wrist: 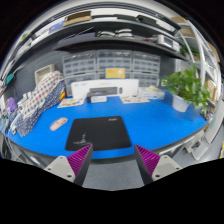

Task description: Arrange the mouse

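A black mouse pad [97, 133] lies on the blue desk [150, 122], just ahead of my fingers. A small pale mouse [59, 124] rests on the desk to the left of the pad, beyond the left finger. My gripper [113, 158] is open, its purple pads [80, 154] spread wide with nothing between them. Both fingers hover near the desk's front edge, above a grey surface.
A white printer or box [102, 94] stands at the back of the desk below shelves of small drawers [108, 68]. A potted plant [187, 88] is at the right. A patterned cloth [38, 97] hangs on the left.
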Demonstrator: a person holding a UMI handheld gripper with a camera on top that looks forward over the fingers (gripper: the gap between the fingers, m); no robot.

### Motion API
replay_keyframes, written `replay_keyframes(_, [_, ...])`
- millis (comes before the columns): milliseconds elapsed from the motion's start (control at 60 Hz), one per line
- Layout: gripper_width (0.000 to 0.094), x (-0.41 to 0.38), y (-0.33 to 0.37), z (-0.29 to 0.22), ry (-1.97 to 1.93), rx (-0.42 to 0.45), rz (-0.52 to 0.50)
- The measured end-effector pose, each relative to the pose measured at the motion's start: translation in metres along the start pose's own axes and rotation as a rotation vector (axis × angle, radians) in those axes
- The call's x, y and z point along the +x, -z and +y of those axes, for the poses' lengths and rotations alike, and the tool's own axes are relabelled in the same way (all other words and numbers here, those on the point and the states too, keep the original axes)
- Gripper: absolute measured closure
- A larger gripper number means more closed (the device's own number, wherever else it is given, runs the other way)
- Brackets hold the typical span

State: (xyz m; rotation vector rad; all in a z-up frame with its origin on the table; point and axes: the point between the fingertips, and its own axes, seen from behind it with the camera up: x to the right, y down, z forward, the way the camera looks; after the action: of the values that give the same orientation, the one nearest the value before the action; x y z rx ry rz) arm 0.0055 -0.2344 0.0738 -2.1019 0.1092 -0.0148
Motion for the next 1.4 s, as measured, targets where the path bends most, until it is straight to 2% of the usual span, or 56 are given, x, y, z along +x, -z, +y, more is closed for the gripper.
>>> replay_keyframes(200, [0.0107, -0.118, -0.034, 0.03, 0.063, -0.054, -0.115])
replay_keyframes(350, [0.0099, -0.198, -0.068, 0.03, 0.093, -0.081, -0.203])
replay_keyframes(600, [0.0104, -0.279, -0.142, 0.002, 0.098, -0.095, -0.226])
replay_keyframes(817, [0.0126, -0.313, -0.197, -0.011, 0.105, -0.131, -0.191])
replay_keyframes(1000, [0.0226, -0.326, -0.229, -0.028, 0.098, -0.133, -0.157])
replay_keyframes(1100, [0.0323, -0.327, -0.242, -0.035, 0.095, -0.141, -0.13])
replay_keyframes(1183, [0.0457, -0.325, -0.247, -0.039, 0.086, -0.146, -0.114])
replay_keyframes(1383, [0.054, -0.324, -0.248, -0.037, 0.103, -0.199, -0.139])
replay_keyframes(1400, [0.0575, -0.324, -0.248, -0.038, 0.108, -0.206, -0.144])
